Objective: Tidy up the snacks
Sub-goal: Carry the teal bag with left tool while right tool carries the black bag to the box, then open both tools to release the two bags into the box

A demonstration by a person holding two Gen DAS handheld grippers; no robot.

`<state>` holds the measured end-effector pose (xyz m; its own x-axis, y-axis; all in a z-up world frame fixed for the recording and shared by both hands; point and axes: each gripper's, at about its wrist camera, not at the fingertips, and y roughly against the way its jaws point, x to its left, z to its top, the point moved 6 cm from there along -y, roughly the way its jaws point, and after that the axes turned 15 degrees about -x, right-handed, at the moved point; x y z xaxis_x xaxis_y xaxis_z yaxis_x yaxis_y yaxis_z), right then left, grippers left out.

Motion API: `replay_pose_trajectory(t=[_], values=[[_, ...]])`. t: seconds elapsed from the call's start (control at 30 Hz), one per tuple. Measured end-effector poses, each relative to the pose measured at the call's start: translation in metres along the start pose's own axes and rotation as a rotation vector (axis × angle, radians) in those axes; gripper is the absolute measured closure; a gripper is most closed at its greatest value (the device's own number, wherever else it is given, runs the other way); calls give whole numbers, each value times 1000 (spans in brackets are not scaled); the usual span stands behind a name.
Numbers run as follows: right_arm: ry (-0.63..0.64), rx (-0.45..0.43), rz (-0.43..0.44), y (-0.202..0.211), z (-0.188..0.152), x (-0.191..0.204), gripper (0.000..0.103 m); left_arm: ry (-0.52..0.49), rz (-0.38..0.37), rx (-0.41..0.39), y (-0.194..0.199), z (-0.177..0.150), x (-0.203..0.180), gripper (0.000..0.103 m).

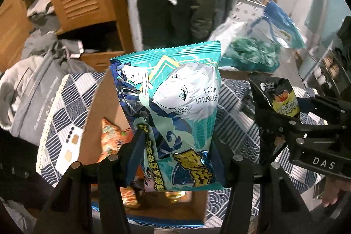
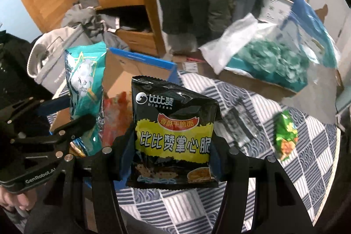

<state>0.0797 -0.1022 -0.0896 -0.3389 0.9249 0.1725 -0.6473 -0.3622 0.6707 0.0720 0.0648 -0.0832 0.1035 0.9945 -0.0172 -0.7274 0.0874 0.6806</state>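
Left wrist view: the left gripper (image 1: 175, 146) is clamped on a teal snack packet (image 1: 173, 106), held upright above an open cardboard box (image 1: 96, 106). An orange packet (image 1: 114, 135) lies in the box, below-left of the fingers.

Right wrist view: the right gripper (image 2: 171, 146) is clamped on a black noodle-snack packet (image 2: 173, 135). A green packet (image 2: 285, 135) lies on the patterned cloth (image 2: 219, 207), right of the fingers.

Teal snack packet (image 1: 175, 106) clamped in left tool (image 1: 175, 146) above cardboard box (image 1: 96, 106).

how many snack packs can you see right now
4: a teal pack in the left claw, a black pack in the right claw, an orange pack in the box, a green pack on the cloth. More may hide in the box.
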Motion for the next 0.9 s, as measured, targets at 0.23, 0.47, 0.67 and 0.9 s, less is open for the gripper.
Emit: replay_pose_trajectory(t=[0.23,0.47,0.67,0.9], values=[[4,22,48,-29,11,32,45,57,45,25,-11,-5,41,45],[26,55,86,-61,12,66,45,83,82,51,-20,-13,67,45],[46,80,90,-83,15,85,45,137,94,86,-30,-24,92,45],[85,106,88,-100,10,97,44,140,136,142,-40,-37,106,41]])
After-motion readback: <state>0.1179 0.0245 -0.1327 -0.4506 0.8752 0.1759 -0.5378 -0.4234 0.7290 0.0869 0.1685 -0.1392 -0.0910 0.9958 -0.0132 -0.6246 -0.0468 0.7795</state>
